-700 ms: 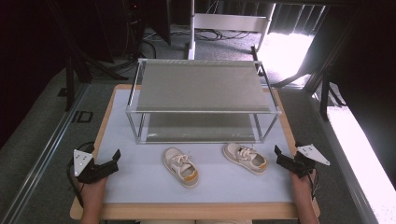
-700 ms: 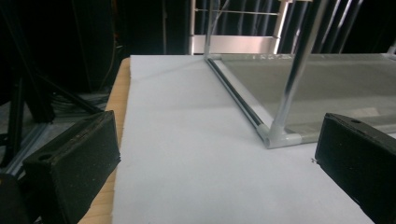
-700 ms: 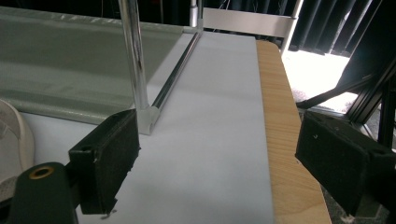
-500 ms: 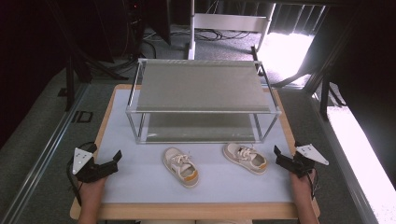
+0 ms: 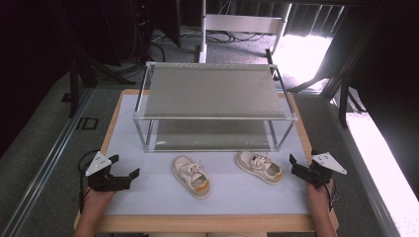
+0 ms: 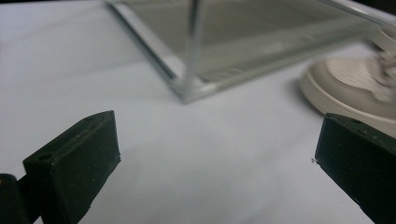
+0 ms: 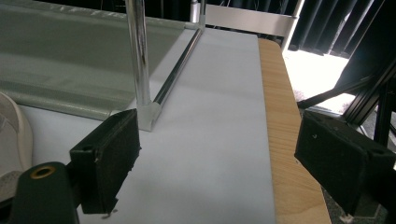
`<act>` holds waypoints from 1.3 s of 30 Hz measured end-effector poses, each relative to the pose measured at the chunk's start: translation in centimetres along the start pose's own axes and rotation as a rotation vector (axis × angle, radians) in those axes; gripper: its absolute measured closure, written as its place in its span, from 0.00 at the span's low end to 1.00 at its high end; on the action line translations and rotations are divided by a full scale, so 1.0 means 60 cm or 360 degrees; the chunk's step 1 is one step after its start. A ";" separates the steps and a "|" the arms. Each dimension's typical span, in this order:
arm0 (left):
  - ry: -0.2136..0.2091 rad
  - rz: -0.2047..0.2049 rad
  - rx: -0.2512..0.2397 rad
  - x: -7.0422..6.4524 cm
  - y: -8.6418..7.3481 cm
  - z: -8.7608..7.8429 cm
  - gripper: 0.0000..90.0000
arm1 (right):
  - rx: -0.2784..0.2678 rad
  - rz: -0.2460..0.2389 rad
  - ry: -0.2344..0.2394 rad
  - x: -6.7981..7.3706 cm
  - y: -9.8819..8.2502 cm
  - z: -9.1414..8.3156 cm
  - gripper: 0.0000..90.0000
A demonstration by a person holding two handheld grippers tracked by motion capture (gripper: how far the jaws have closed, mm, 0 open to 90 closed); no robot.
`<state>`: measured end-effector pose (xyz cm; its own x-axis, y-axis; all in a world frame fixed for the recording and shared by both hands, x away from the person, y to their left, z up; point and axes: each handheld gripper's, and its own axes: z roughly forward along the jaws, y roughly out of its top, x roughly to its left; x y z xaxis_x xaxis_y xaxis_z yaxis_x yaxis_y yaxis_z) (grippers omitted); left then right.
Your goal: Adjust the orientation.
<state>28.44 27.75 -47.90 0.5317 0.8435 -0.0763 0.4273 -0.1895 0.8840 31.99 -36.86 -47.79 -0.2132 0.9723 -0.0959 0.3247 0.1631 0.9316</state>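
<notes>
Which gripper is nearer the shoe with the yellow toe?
Left. The left gripper sits open to that shoe's left; the right gripper is farther off, beyond the other shoe, also open.

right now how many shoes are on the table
2. One shoe lies on the white mat in front of the rack's left half, toe toward the person. The other shoe lies further right, in front of the rack's right front leg. None seem hidden.

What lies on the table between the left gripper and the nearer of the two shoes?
Nothing: in the high view, bare white mat separates the open left gripper from the nearer shoe.
</notes>
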 end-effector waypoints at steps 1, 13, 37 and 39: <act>-0.0021 0.0024 0.0037 -0.002 0.004 0.001 0.00 | 0.0002 0.0000 0.0000 0.000 0.000 0.000 0.15; -0.0214 0.0314 0.0446 -0.050 0.050 0.019 0.01 | 0.0005 -0.0001 0.0001 0.000 0.000 0.000 0.15; -0.0318 0.0565 0.1014 -0.072 0.090 0.024 0.01 | 0.0003 0.0022 0.0007 -0.002 0.000 0.001 0.15; -0.0310 0.0569 0.1066 -0.072 0.092 0.020 0.01 | 0.0003 0.0023 0.0007 -0.002 0.000 0.001 0.15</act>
<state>29.41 22.46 -43.25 0.8125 0.5824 0.0261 0.5231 -0.7481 0.4082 32.04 -36.95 -47.79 -0.2126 0.9738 -0.0812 0.3294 0.1496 0.9323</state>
